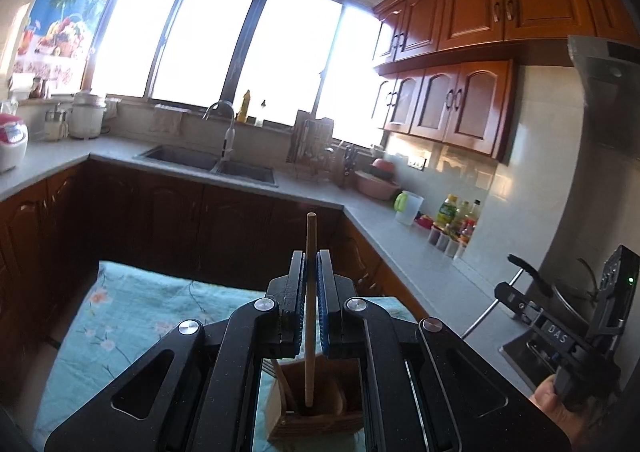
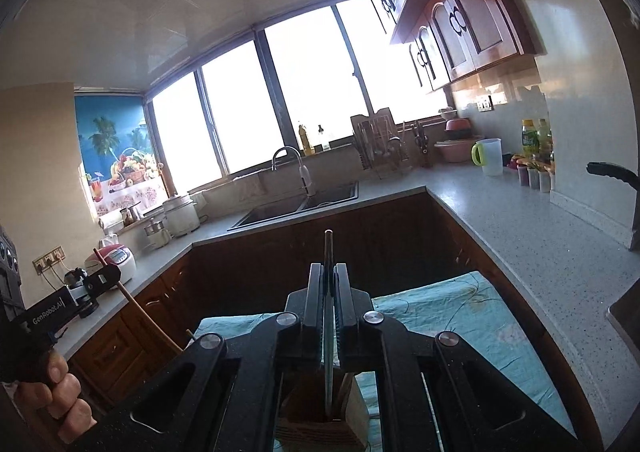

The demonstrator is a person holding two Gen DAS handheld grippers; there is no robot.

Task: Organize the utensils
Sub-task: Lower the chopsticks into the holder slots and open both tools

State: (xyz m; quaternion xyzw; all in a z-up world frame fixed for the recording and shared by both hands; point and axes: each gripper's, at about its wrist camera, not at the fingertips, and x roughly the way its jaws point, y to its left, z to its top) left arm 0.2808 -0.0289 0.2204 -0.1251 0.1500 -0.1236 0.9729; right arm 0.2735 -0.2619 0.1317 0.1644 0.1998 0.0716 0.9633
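Observation:
My left gripper (image 1: 311,258) is shut on a thin wooden utensil handle (image 1: 310,316) that stands upright between the pads. Its lower end reaches into a wooden utensil holder (image 1: 320,426), where another utensil leans. My right gripper (image 2: 329,270) is shut on a slim grey metal utensil (image 2: 328,356), also upright, whose lower end dips into the same holder (image 2: 352,418). The holder sits on a teal floral cloth (image 1: 120,316). In the right wrist view the left gripper (image 2: 105,279) shows at the left with its wooden handle (image 2: 146,318). The utensils' working ends are hidden.
An L-shaped grey counter (image 2: 520,236) wraps around dark wood cabinets. A double sink with a faucet (image 1: 226,132) lies under the window. Further along stand a dish rack (image 1: 312,148), bottles and jars (image 1: 456,224) and a rice cooker (image 2: 114,258). A black pan handle (image 2: 608,172) juts in at the right.

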